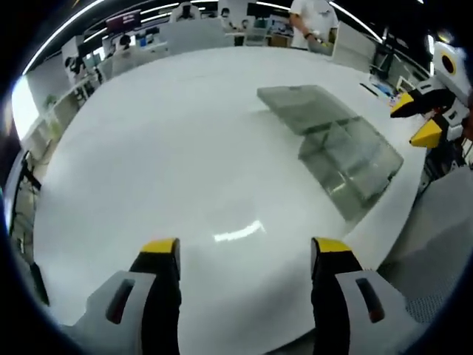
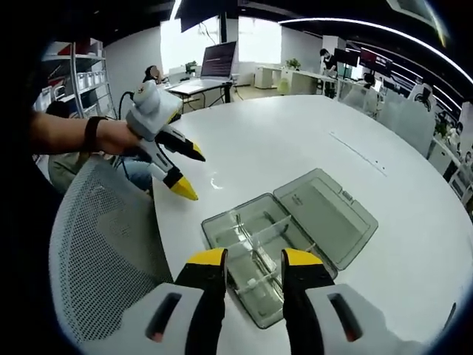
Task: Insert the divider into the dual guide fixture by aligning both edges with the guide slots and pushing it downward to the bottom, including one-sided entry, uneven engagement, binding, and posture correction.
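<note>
Right claw (image 2: 253, 259): jaws set narrow, nothing between them, hovering over the near end of the clear box (image 2: 255, 251). The box sits on the white counter (image 2: 295, 148) just past the jaw tips, lid (image 2: 325, 214) flipped open flat, beyond and to the right of the tips. Clear divider (image 2: 260, 231) stands inside the box, just ahead of the jaw tips and apart from them; can't tell whether it sits fully in its slots.

Left claw (image 1: 245, 251): jaws spread wide, empty, above bare counter (image 1: 170, 163). In this view the box (image 1: 347, 159) is well ahead and to the right of the claw, near the counter edge, lid (image 1: 307, 107) on the far side.

Left claw also shows in the right gripper view (image 2: 186, 171), held in a hand (image 2: 122, 137), left of the box and apart from it, beside a mesh chair back (image 2: 103, 244).
</note>
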A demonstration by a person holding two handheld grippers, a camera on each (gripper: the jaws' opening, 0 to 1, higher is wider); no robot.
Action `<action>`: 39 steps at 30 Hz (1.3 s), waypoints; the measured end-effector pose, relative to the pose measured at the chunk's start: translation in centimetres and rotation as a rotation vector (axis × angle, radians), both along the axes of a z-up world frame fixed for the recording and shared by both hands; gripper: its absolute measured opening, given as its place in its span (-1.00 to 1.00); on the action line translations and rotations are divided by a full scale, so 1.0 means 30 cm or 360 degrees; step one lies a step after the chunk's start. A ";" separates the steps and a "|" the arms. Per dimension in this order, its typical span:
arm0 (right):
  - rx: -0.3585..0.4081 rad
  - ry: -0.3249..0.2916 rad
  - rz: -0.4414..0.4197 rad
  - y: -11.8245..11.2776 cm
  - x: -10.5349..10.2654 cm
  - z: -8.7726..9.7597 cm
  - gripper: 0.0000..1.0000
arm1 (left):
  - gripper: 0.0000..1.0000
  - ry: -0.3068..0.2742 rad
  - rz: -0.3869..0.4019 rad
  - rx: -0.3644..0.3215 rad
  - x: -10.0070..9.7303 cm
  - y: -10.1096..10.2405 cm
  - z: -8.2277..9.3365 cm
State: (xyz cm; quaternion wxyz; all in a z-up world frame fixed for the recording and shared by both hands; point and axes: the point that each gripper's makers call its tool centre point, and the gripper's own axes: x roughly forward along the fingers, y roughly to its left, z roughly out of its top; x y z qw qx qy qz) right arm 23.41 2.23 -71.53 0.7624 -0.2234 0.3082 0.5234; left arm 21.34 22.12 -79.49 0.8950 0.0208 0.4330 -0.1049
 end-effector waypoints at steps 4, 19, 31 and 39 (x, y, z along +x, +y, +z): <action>0.0026 0.0014 -0.0007 0.001 -0.005 0.003 -0.49 | 0.38 0.0016 0.0048 -0.0011 0.005 0.003 -0.012; 0.0061 0.0020 -0.0026 0.000 -0.009 0.018 -0.49 | 0.22 0.0037 0.0067 0.0032 0.011 0.014 -0.027; 0.0061 0.0007 -0.0057 -0.018 0.001 0.023 -0.49 | 0.07 0.0046 0.0132 0.0041 0.003 0.019 -0.046; 0.0061 0.0012 -0.0044 -0.010 -0.013 0.017 -0.49 | 0.00 0.0047 0.0071 0.0136 0.005 0.011 -0.055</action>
